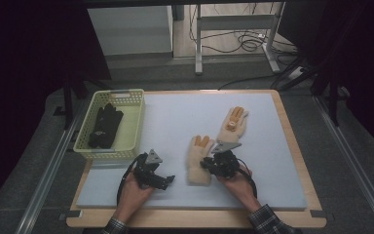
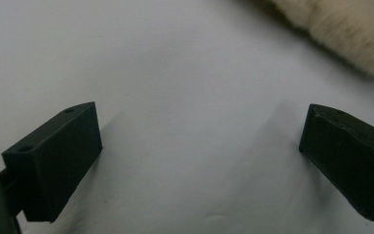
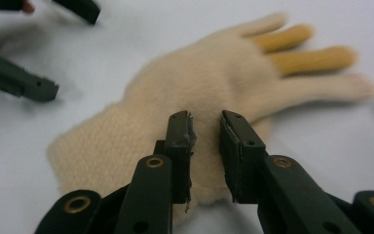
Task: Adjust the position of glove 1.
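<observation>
Nearby, cream knit glove (image 3: 195, 112) with two orange fingers lies flat on blue mat (image 1: 175, 122) near front edge of desk. Right gripper (image 3: 205, 146) pinches its side fabric, narrow gap. Left gripper (image 2: 199, 156) wide apart over bare mat. High view adds second glove (image 1: 233, 124), yellow basket (image 1: 131, 122) at left edge holding black gloves (image 1: 104, 126).

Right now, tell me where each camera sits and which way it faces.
High view: above the person's side, looking forward and down on the table; forearms, left gripper, right gripper.
Left gripper view: on that gripper, facing the mat between open jaws.
Right gripper view: on that gripper, jaws closing over the near glove.
All views share this glove.
</observation>
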### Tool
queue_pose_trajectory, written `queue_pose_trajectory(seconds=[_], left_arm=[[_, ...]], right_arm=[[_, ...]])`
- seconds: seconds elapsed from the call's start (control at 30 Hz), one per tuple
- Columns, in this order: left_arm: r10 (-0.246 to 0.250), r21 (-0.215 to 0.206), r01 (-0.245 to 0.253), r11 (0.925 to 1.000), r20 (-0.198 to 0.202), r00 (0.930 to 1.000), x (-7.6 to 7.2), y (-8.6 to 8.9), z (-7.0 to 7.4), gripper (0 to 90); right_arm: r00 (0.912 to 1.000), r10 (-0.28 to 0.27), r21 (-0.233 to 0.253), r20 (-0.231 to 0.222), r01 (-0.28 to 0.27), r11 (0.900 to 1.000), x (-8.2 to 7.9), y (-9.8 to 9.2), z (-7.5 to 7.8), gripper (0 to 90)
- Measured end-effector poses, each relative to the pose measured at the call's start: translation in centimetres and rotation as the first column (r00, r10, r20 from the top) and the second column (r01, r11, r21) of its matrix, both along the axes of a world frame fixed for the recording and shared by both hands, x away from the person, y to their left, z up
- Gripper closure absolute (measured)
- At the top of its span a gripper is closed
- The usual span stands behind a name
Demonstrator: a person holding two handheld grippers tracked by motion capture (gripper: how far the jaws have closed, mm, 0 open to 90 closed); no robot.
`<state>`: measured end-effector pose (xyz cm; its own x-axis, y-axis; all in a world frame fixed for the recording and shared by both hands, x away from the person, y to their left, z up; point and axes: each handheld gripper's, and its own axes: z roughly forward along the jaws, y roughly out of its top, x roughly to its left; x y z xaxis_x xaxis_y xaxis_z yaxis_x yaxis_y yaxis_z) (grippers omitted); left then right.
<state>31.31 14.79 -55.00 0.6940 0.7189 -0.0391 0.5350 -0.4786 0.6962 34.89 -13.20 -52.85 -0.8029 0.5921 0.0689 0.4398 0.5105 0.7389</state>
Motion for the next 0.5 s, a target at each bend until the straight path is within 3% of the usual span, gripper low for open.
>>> queue_pose_trajectory(seconds=[0.13,0.33,0.5], left_arm=[[0.0,0.0,0.0,1.0,0.0,1.0,0.0,0.0,0.0,1.8],[-0.001,0.001,0.001,1.0,0.0,1.0,0.0,0.0,0.0,1.8],[-0.001,0.001,0.001,1.0,0.0,1.0,0.0,0.0,0.0,1.8]], right_arm=[[0.9994,0.019,-0.015,0.03,-0.019,1.0,-0.2,0.1,0.6,67.4],[0.9924,-0.092,0.008,0.082,0.092,0.996,1.0,-2.1,3.2,72.7],[0.9938,-0.105,-0.006,0.037,0.105,0.994,2.4,-1.7,1.8,69.5]])
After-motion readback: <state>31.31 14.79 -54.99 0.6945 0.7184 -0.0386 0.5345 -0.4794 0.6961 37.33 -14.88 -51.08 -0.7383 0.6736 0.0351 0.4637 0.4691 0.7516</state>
